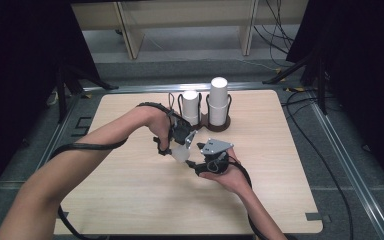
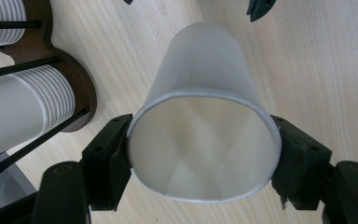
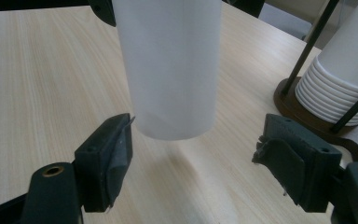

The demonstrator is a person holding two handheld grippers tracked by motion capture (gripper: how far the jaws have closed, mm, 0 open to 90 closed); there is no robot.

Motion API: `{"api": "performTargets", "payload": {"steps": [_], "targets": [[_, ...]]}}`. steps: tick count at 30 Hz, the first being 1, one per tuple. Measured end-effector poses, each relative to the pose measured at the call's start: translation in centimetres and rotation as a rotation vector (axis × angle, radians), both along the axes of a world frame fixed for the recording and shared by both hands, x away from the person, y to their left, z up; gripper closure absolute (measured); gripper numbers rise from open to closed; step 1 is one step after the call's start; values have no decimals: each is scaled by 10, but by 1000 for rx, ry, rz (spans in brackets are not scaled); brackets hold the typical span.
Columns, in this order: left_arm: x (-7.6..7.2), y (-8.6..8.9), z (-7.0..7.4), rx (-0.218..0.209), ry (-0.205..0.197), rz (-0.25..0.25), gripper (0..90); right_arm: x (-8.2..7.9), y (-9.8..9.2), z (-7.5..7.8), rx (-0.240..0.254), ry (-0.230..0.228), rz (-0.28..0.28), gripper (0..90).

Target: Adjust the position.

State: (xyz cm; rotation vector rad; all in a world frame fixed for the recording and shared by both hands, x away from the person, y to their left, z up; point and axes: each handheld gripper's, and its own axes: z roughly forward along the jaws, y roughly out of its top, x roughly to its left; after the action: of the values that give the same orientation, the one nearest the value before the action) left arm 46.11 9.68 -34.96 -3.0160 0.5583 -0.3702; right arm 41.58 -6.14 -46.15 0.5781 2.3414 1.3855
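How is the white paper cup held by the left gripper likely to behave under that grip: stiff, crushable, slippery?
The cup probably crushes easily: its rim already looks squeezed oval between the left gripper jaws. It seems thin-walled and empty, so likely very light. Its smooth, tapered side may slip if the right gripper, open around its base, closes loosely.

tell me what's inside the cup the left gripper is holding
Nothing: the left gripper view looks straight into the cup, squeezed at its rim between the left gripper jaws, and shows bare white walls. The very bottom is dim.
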Motion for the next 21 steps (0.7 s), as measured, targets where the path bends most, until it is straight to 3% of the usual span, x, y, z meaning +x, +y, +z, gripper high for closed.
{"api": "performTargets", "payload": {"steps": [21], "targets": [[-1, -4, -1, 9, 8, -4, 290, 1, 14, -3, 29, -26, 18, 266]]}}
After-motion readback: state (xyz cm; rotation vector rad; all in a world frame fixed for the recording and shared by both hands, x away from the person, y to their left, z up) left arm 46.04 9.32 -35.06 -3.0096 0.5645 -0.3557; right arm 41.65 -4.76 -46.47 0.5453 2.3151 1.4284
